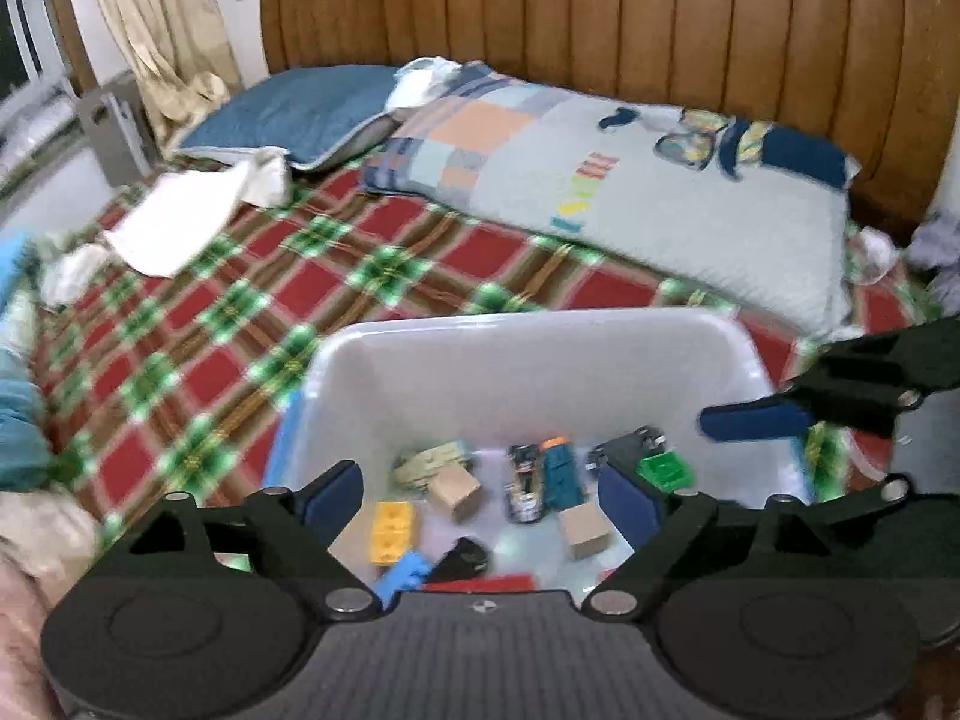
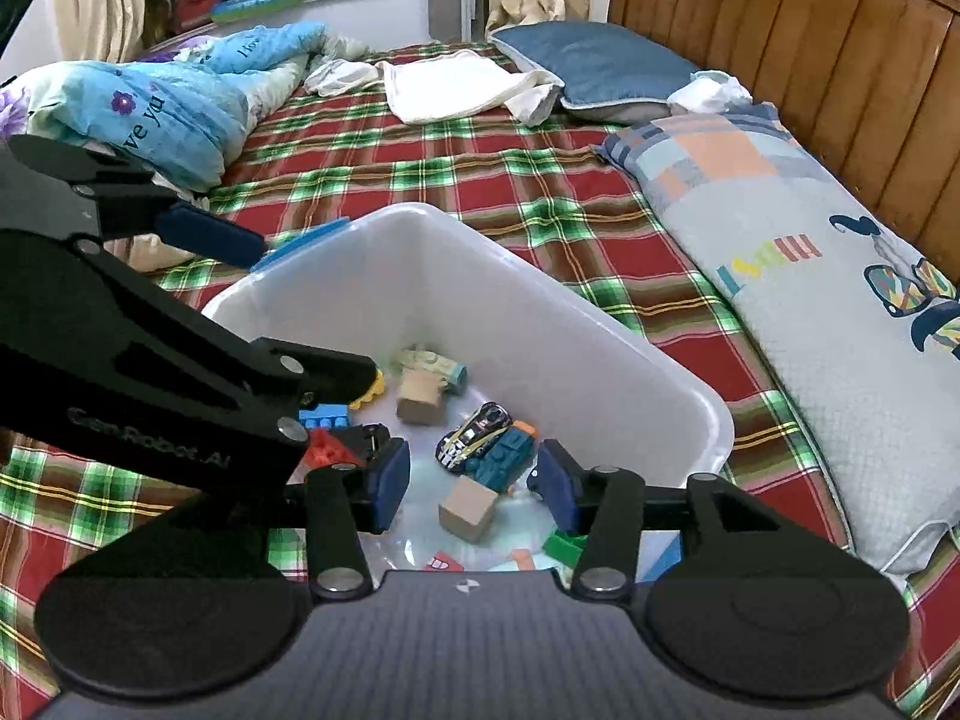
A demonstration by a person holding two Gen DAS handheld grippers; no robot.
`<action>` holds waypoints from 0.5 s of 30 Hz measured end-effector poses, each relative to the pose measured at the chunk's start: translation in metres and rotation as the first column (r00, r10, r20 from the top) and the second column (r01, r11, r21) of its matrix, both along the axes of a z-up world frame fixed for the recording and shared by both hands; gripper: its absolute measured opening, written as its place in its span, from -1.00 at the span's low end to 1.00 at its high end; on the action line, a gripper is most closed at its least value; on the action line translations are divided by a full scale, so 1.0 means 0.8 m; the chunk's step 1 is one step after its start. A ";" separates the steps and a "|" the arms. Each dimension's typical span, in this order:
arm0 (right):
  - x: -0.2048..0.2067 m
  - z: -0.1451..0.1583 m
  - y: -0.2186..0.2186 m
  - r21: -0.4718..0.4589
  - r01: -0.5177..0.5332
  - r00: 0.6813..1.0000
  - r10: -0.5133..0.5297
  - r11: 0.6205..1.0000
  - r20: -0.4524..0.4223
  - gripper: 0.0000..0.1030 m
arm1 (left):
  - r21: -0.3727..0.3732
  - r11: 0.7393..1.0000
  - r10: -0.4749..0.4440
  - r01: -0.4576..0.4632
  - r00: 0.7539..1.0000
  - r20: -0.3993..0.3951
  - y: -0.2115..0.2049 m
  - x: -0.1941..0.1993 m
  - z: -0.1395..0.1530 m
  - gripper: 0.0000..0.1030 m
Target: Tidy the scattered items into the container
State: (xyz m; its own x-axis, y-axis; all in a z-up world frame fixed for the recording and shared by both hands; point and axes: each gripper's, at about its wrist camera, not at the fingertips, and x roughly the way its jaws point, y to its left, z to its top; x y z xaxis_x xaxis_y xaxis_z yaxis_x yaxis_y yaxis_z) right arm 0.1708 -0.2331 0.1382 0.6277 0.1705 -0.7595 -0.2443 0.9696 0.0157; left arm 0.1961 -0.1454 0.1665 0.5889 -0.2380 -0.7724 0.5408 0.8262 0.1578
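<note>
A white plastic bin (image 1: 528, 360) (image 2: 540, 312) stands on the plaid bed. It holds several toys: two wooden cubes (image 1: 456, 492) (image 2: 468, 507), a striped toy car (image 1: 525, 480) (image 2: 474, 435), a teal car (image 2: 501, 459), a green brick (image 1: 663, 471), a yellow brick (image 1: 393, 531) and a blue brick (image 2: 324, 417). My left gripper (image 1: 480, 501) hangs over the bin's near side, jaws wide open, nothing between the pads. My right gripper (image 2: 474, 489) is open above a wooden cube without touching it. Each gripper shows at the edge of the other's view.
Red-and-green plaid sheet (image 2: 510, 180) around the bin. A long patchwork pillow (image 2: 810, 300) lies along the wooden headboard (image 1: 660, 30), beside a blue pillow (image 1: 300, 114). White cloth (image 2: 456, 84), a blue quilt (image 2: 150, 108), and a blue lid (image 2: 300, 246) behind the bin.
</note>
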 end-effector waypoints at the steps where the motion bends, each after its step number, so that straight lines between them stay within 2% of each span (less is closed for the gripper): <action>1: -0.002 0.002 0.001 -0.003 0.001 1.000 -0.001 1.000 0.005 0.03 | -0.010 1.000 -0.015 0.015 1.000 0.012 0.002 -0.004 0.005 0.71; 4: -0.005 0.005 0.001 -0.001 -0.001 1.000 0.001 1.000 0.010 0.04 | -0.074 0.997 -0.023 0.025 0.999 0.024 0.010 -0.011 0.021 0.71; 9: -0.015 0.014 0.000 -0.002 -0.004 0.999 0.004 1.000 0.033 0.04 | -0.112 0.994 0.009 -0.002 0.998 0.062 0.016 -0.018 0.039 0.71; 12: -0.019 0.019 0.000 -0.005 -0.010 0.999 0.011 1.000 0.048 0.04 | -0.174 0.984 -0.014 0.030 0.996 0.093 0.020 -0.025 0.044 0.71; 15: -0.019 0.020 0.000 -0.007 -0.012 0.999 0.012 1.000 0.044 0.04 | -0.190 0.980 -0.041 0.053 0.997 0.065 0.013 -0.026 0.044 0.71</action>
State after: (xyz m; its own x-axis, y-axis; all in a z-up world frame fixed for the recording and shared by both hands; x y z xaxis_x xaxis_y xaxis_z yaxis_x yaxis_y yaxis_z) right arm 0.1559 -0.2335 0.1544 0.6582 0.1729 -0.7327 -0.2560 0.9667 -0.0018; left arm 0.1754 -0.1351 0.2014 0.6175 -0.4066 -0.6733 0.5740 0.8182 0.0323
